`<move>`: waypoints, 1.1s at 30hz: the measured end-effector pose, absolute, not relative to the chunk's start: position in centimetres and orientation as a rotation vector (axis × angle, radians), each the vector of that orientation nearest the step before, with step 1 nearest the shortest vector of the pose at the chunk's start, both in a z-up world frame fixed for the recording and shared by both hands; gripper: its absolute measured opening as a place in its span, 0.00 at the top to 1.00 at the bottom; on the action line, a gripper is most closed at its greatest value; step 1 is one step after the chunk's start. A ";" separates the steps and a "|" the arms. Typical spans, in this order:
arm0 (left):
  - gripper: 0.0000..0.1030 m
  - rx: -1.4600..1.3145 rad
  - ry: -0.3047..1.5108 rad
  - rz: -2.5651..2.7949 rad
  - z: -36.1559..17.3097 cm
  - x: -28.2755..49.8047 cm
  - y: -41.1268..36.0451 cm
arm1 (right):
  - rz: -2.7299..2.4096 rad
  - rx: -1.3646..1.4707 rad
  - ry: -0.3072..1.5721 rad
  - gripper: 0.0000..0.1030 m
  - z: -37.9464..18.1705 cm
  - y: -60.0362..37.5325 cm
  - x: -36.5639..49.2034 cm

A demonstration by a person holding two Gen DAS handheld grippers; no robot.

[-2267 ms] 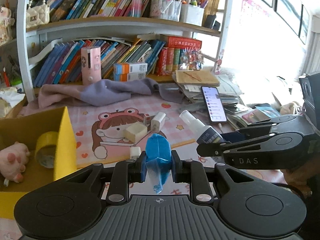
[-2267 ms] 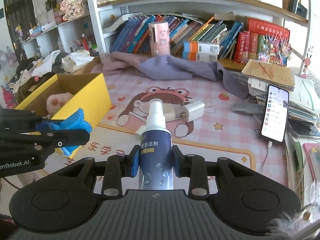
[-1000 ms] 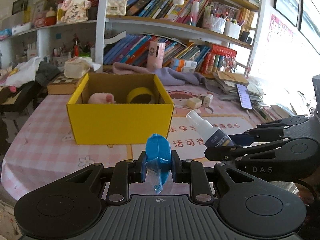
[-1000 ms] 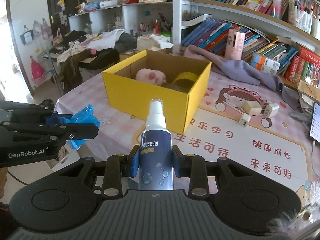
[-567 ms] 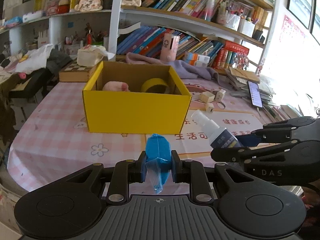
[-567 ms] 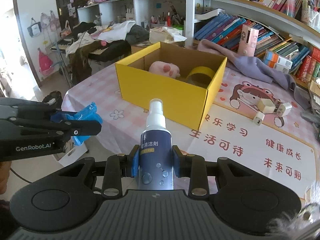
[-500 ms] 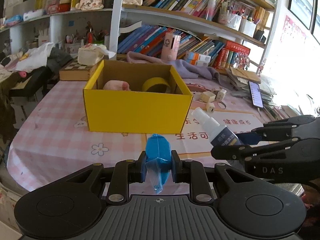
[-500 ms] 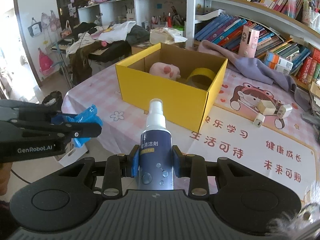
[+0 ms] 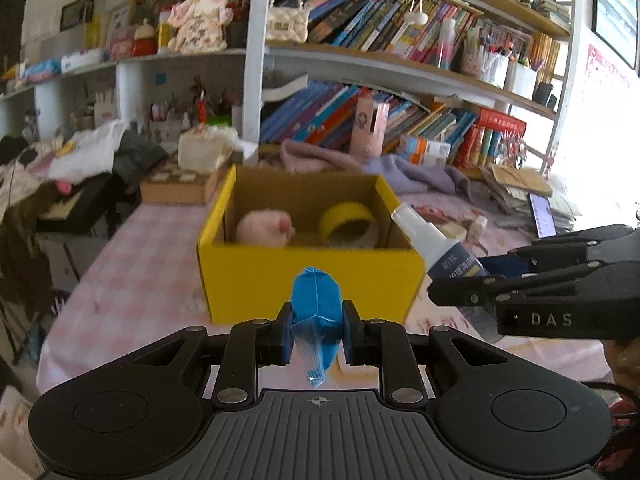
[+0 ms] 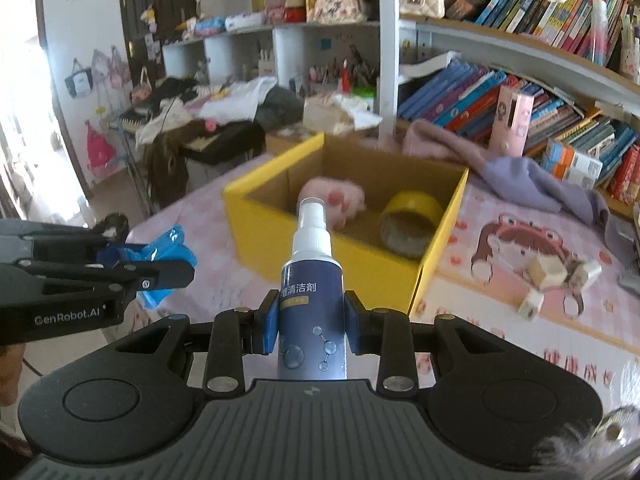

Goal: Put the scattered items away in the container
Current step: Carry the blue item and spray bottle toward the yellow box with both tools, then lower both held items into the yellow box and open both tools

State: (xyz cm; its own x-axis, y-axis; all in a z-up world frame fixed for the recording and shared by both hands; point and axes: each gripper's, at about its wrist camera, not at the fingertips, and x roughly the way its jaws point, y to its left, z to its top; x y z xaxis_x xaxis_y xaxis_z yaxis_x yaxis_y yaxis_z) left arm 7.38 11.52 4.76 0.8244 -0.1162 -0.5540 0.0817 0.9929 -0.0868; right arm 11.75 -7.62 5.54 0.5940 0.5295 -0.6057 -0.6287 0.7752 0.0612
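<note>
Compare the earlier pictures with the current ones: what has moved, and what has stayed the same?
Both grippers pulled back from the desk, then moved in towards the yellow box, which now looms larger. The left gripper stays shut on the blue packet, the right gripper on the spray bottle. The pink plush and tape roll remain inside.

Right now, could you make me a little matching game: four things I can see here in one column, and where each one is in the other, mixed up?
Things:
1. spray bottle
2. blue packet
3. tape roll
4. white cubes

Places:
A. inside the yellow box
B. held in the left gripper
C. loose on the cartoon mat
D. held in the right gripper

Pairs: 1-D, 2-B, 3-A, 4-C
</note>
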 end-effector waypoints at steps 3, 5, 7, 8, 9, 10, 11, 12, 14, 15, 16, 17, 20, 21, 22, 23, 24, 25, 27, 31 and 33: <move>0.79 -0.027 0.572 -0.114 5.5 9.9 11.7 | 0.677 -0.146 0.615 0.70 6.4 -7.2 14.2; 0.79 -0.015 0.564 -0.120 5.8 11.7 11.9 | 0.679 -0.130 0.602 0.70 6.9 -6.8 16.0; 0.79 0.000 0.560 -0.125 6.0 13.6 12.0 | 0.677 -0.120 0.588 0.70 7.2 -6.3 17.8; 0.79 0.008 0.560 -0.127 6.0 14.5 12.1 | 0.674 -0.119 0.580 0.70 7.4 -6.1 18.7; 0.79 0.016 0.560 -0.128 6.0 15.4 12.1 | 0.670 -0.120 0.573 0.70 7.4 -5.9 19.6; 0.79 0.024 0.562 -0.130 6.0 16.4 12.1 | 0.664 -0.121 0.569 0.70 7.4 -5.7 20.5; 0.79 0.030 0.564 -0.132 6.0 17.1 12.1 | 0.658 -0.122 0.568 0.70 7.3 -5.5 21.3; 0.79 0.036 0.567 -0.134 5.9 17.9 12.1 | 0.654 -0.123 0.568 0.70 7.1 -5.3 22.2; 0.79 0.047 0.577 -0.139 5.7 19.5 12.1 | 0.648 -0.125 0.578 0.70 6.6 -4.9 23.8; 0.79 0.052 0.583 -0.141 5.6 20.2 12.1 | 0.648 -0.127 0.585 0.70 6.3 -4.6 24.5; 0.79 0.058 0.593 -0.142 5.3 20.9 12.1 | 0.648 -0.132 0.594 0.70 6.0 -4.4 25.2; 0.79 0.064 0.605 -0.142 4.9 21.7 12.1 | 0.648 -0.139 0.605 0.70 5.6 -4.1 25.9; 0.79 0.090 0.654 -0.142 3.5 23.6 12.3 | 0.654 -0.173 0.642 0.70 4.1 -3.1 27.4; 0.79 0.100 0.675 -0.142 2.9 24.3 12.4 | 0.658 -0.189 0.658 0.70 3.5 -2.8 27.9; 0.79 0.108 0.696 -0.143 2.4 24.8 12.5 | 0.663 -0.207 0.674 0.70 2.9 -2.4 28.3; 0.79 0.116 0.717 -0.144 1.8 25.3 12.6 | 0.670 -0.226 0.691 0.70 2.3 -2.1 28.6; 0.79 0.121 0.737 -0.146 1.3 25.6 12.7 | 0.678 -0.248 0.709 0.70 1.8 -1.7 28.9; 0.79 0.121 0.754 -0.146 0.8 25.9 12.8 | 0.687 -0.271 0.727 0.70 1.2 -1.3 29.1; 0.79 0.115 0.782 -0.147 0.1 26.2 13.1 | 0.706 -0.312 0.758 0.70 0.2 -0.7 29.3; 0.79 0.116 0.825 -0.145 -1.0 26.7 13.3 | 0.733 -0.345 0.802 0.70 -1.0 -0.1 29.6; 0.79 0.134 0.845 -0.147 -1.5 26.8 13.2 | 0.734 -0.335 0.817 0.70 -1.3 -0.1 29.8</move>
State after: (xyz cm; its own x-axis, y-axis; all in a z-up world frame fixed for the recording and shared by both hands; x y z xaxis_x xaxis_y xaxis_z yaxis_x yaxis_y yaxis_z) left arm 26.81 13.21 -1.52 0.6546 -0.0762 -0.7521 0.1826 0.9814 0.0595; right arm 29.77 -0.13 -1.26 0.4602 0.4609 -0.7588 -0.7056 0.7086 0.0025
